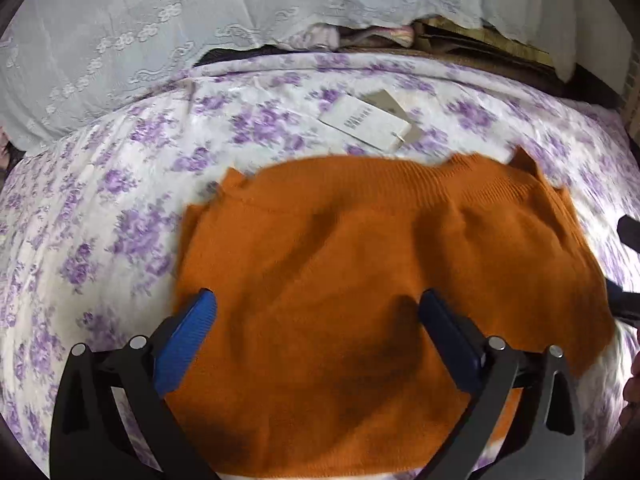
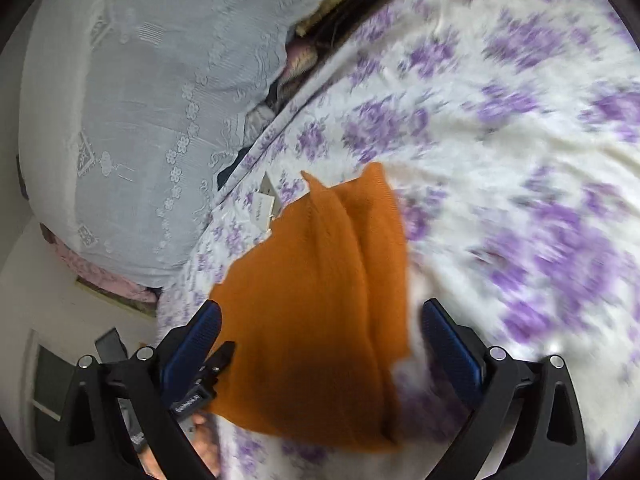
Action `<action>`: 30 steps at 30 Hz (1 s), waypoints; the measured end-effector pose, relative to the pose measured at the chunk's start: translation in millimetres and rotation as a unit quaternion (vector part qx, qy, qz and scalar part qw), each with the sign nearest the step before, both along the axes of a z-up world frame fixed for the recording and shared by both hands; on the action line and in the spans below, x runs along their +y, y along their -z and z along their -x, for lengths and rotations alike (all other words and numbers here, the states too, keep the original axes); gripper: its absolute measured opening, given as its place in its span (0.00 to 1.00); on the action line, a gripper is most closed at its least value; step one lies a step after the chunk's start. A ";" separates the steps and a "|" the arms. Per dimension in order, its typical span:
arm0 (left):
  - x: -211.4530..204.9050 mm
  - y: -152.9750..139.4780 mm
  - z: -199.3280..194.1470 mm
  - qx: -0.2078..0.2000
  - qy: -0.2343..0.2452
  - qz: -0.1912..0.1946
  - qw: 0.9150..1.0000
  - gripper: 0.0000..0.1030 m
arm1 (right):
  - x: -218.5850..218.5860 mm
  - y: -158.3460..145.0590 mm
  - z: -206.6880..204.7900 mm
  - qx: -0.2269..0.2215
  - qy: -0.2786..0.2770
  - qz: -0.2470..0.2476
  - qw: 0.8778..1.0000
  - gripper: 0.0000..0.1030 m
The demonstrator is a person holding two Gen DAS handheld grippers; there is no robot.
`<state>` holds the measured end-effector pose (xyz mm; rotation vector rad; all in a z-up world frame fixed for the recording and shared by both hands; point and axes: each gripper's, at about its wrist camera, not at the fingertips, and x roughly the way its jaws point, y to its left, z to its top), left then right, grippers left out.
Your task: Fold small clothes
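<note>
Orange knit garment (image 1: 352, 280) lies spread on the purple-flowered bedsheet (image 1: 100, 240), ribbed band at the far edge, two little corners poking up there. My left gripper (image 1: 318, 300) hovers over its near half, blue pads (image 1: 188, 340) wide apart, nothing between them but the cloth below; can't tell if the tips touch the fabric. My right gripper (image 2: 320, 312) comes in from the garment's side, jaws also spread and empty, the orange knit sitting between and beyond them; the view is blurred, so contact is unclear there too. White paper tag (image 1: 366, 120) lies on the sheet just past the far edge, apart from the knit. Pale lace cover (image 1: 120, 40) heaped behind the bed. Handling call: soft, light, floppy knit, not fragile, will stretch and sag when lifted, and one layer may slide off another. The fuzzy surface should grip fine against the ribbed pads. I'd pinch at the corners or along the thicker ribbed band, one gripper per corner, taking all layers in the bite, and lift low so the middle doesn't droop and bunch.
</note>
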<state>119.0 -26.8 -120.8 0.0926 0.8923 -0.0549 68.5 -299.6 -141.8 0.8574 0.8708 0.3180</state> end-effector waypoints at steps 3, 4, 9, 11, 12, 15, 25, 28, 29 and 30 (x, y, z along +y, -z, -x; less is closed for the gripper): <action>-3.1 6.8 -14.8 0.023 -0.003 0.001 1.000 0.96 | 11.1 1.0 -17.7 0.005 -0.014 0.019 1.000 0.97; -7.9 14.9 -18.6 0.030 0.003 -0.008 1.000 0.96 | 13.8 1.3 -20.3 -0.001 -0.017 0.024 1.000 0.97; -14.0 17.3 -13.8 0.000 0.005 -0.028 1.000 0.96 | 23.5 -1.6 -23.1 -0.038 -0.054 0.047 0.997 0.97; -10.0 11.7 -8.7 -0.007 0.009 -0.014 1.000 0.95 | 24.6 -5.0 -20.8 -0.048 -0.065 0.017 0.997 0.97; -8.6 6.5 -4.3 -0.013 0.020 0.001 1.000 0.95 | 24.5 -6.9 -19.8 -0.054 -0.071 -0.001 0.996 0.97; -6.1 -11.4 6.1 -0.029 0.055 0.070 0.996 0.95 | 22.4 -9.9 -18.0 -0.062 -0.066 -0.037 0.995 0.97; -62.1 -25.0 -25.0 0.032 0.097 0.104 0.989 0.95 | 10.4 -14.6 -9.7 -0.072 -0.058 -0.118 0.989 0.97; -92.5 -11.9 -38.8 0.059 0.091 0.036 0.993 0.95 | 6.2 -12.9 -9.0 -0.070 -0.059 -0.138 0.986 0.97; -96.4 -8.3 -41.1 0.062 0.082 0.029 0.994 0.95 | 5.5 -12.7 -8.9 -0.069 -0.059 -0.142 0.986 0.97; -99.3 -5.3 -42.9 0.068 0.079 0.034 0.994 0.95 | 5.5 -13.5 -8.2 -0.068 -0.060 -0.143 0.986 0.97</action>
